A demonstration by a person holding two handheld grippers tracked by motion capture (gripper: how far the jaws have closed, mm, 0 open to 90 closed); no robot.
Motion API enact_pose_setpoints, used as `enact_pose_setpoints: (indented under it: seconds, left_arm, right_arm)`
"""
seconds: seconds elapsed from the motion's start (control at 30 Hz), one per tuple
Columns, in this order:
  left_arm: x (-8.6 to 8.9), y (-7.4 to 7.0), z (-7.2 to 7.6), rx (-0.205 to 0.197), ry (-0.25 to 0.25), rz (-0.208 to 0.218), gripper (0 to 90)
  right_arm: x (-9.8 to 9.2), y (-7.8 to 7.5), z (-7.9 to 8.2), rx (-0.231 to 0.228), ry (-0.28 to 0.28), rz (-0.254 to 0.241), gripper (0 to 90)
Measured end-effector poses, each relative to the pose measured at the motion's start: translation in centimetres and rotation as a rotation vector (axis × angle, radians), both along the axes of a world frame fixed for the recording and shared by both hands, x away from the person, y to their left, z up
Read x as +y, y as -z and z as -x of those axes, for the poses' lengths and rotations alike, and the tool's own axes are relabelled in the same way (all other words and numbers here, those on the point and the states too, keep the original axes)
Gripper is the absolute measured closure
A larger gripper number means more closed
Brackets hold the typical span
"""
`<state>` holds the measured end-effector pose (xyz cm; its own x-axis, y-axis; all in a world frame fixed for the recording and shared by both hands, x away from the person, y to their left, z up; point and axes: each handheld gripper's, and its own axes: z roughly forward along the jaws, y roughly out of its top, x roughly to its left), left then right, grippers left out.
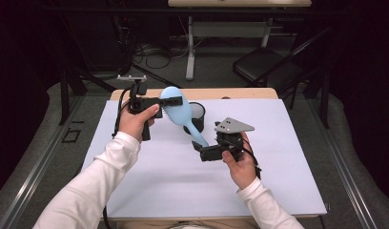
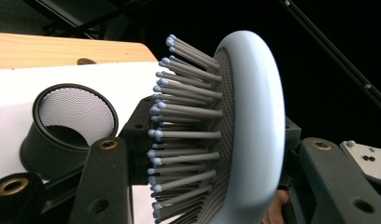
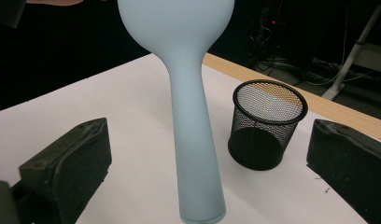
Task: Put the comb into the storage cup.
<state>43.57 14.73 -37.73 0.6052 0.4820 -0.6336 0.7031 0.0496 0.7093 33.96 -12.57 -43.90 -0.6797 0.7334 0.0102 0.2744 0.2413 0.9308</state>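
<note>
Pale blue, the hairbrush (image 1: 179,111) hangs above the worktop (image 1: 149,186) near its far edge, and we clamp its head between the jaws of our left claw (image 1: 171,101), bristles (image 2: 188,130) out to one side. Its handle slopes down between the wide jaws of our right claw (image 1: 200,149), untouched. A black mesh cup (image 3: 267,126) stands just behind.

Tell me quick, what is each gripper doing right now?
Left gripper: shut on the brush, clamping its head.
Right gripper: open, one jaw on each side of the brush handle, not pressing on it.
</note>
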Motion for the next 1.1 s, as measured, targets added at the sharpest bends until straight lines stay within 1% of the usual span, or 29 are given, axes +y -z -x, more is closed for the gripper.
enact_pose_setpoints:
  seconds: [0.1, 0.17, 0.33, 0.5, 0.53, 0.9, 1.0, 1.1]
  left_arm:
    - [0.0, 0.0, -0.1, -0.019, -0.009, -0.004, 49.2]
    - [0.0, 0.0, -0.2, -0.019, -0.015, -0.001, 49.2]
    - [0.0, -0.1, -0.5, -0.035, -0.024, -0.026, 49.1]
    - [-0.2, -0.2, -0.7, -0.054, -0.038, -0.041, 49.1]
    - [-0.1, -0.2, -0.7, -0.063, -0.039, -0.045, 49.1]
    - [0.1, -0.9, -1.5, -0.079, -0.071, -0.052, 49.1]
    - [0.0, -1.1, -1.6, -0.081, -0.073, -0.048, 49.1]
    - [-0.1, -1.4, -1.7, -0.087, -0.075, -0.052, 49.1]
  right_arm:
    - [-0.2, 0.1, 0.0, 0.001, 0.007, 0.002, 0.0]
    - [-0.5, 0.2, 0.1, 0.004, 0.008, 0.005, 0.0]
    - [-1.0, 0.4, 0.1, 0.009, 0.022, 0.006, 0.0]
    - [-1.5, 0.8, 0.2, 0.011, 0.029, 0.015, 0.0]
    - [-1.6, 0.8, 0.2, 0.015, 0.032, 0.015, 0.0]
    - [-2.4, 1.4, 0.3, 0.017, 0.042, 0.009, 0.0]
    - [-2.5, 1.6, 0.3, 0.023, 0.042, 0.006, 0.0]
    - [-2.6, 1.8, 0.3, 0.02, 0.044, 0.011, 0.0]
